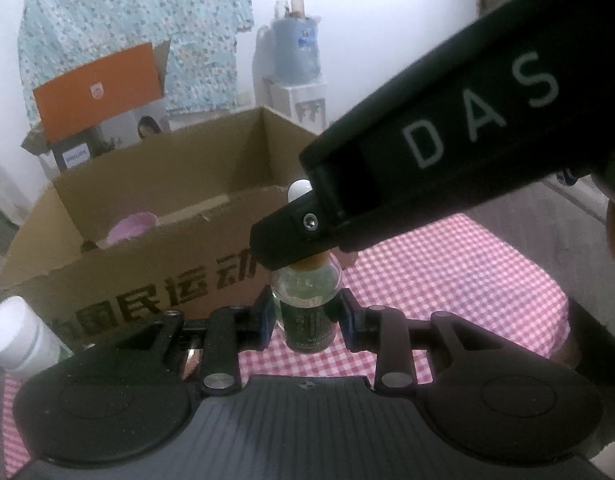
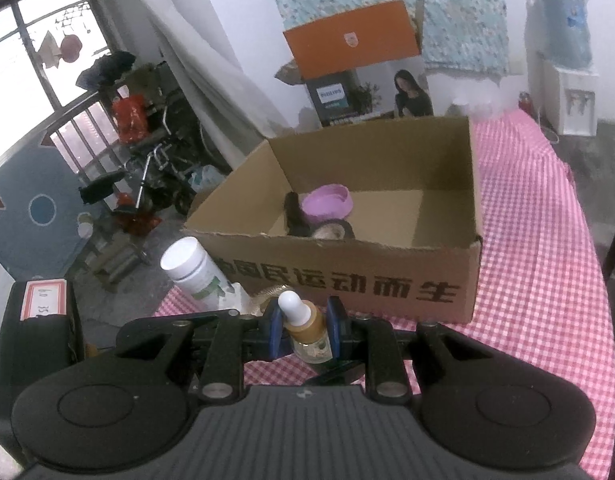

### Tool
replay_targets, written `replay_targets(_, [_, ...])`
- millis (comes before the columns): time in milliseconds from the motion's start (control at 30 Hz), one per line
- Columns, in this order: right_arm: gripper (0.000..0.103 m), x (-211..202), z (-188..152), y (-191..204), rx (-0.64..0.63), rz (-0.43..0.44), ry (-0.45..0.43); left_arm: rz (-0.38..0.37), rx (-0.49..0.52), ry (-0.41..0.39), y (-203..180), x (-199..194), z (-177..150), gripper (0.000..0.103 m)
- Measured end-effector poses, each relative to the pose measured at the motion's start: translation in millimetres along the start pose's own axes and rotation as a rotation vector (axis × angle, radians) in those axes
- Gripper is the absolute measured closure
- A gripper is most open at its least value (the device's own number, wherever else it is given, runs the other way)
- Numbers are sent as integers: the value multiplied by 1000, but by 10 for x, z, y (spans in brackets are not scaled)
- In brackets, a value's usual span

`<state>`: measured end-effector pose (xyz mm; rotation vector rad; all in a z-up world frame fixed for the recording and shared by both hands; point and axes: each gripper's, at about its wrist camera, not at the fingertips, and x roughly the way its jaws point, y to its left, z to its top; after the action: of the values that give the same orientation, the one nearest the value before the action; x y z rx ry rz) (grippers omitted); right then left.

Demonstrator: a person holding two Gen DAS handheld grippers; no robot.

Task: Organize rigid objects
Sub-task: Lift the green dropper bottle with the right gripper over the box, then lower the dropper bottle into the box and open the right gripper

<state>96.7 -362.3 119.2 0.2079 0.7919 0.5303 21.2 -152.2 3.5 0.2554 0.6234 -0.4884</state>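
A small glass dropper bottle (image 1: 307,308) with a white bulb and gold collar stands over the checked cloth. My left gripper (image 1: 306,322) is shut on its lower body. My right gripper (image 2: 303,330) is shut on its gold collar (image 2: 305,326); the right tool's black body (image 1: 447,152) crosses the left wrist view. An open cardboard box (image 2: 347,276) stands just behind the bottle. It holds a lilac bowl (image 2: 327,200), a dark object (image 2: 295,212) and a roll of tape (image 2: 333,232).
A white pill bottle (image 2: 195,268) stands left of the box front, also in the left wrist view (image 1: 17,336). The pink checked tablecloth (image 2: 539,260) runs to the right. An orange box (image 2: 351,40) and a water dispenser (image 2: 563,52) stand behind.
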Motion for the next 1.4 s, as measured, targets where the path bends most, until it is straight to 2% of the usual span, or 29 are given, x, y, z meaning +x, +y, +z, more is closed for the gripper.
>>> replay_targets(333, [78,-155,285,262,-96,15,-64,30,-40,-69,150,-228,260,72])
replay_targets(500, [78,-158,599,356,-144,30,-85,50,-73,-100,316,-243,523,72])
replay_targets(667, [78,12,995,324,-163,41,-67,52,-117,-79,550,-80,835,72])
replay_targets(767, [78,187,1224,218,-158,43,-41,36,-152,-47,722,110,990,72])
replay_targets(1033, [78,963,1720,-263,-83,68,73,15,-245,108,1177,897,1274,72])
replay_targets(1233, [78,1585,1881,-617,-37,75,155,4,-319,223,1433,1501,1340,72])
replay_targets(1400, [78,1972,1949,-855,14,94,204,23,-349,293,1550,1806,1333,72])
